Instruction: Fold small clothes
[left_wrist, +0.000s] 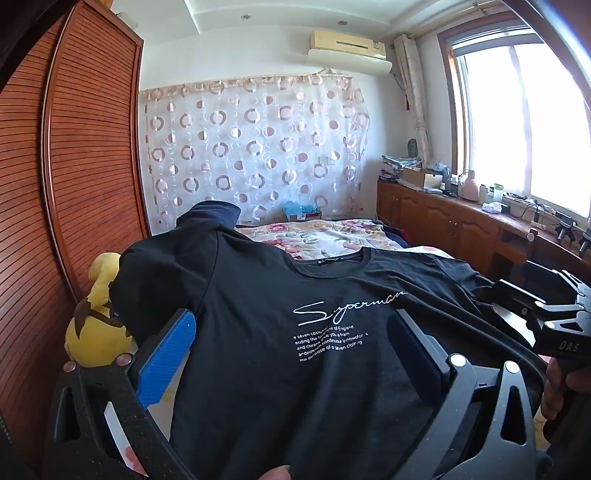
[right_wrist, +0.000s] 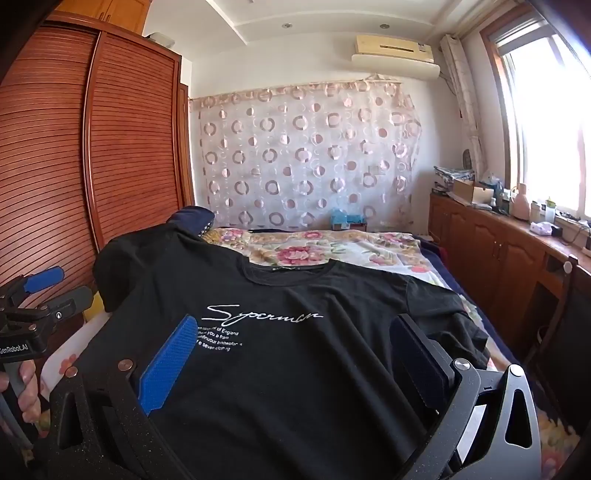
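Both grippers wide, empty: left gripper, right gripper | black T-shirt hem cut off

A black T-shirt bears white lettering; the bedspread is cream with pink flowers, the plush toy yellow, the curtain pink-ringed.

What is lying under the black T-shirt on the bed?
The black T-shirt lies spread on a floral bedsheet, which shows beyond its collar and at its sides. What is directly beneath the shirt cannot be seen, because the fabric covers it.
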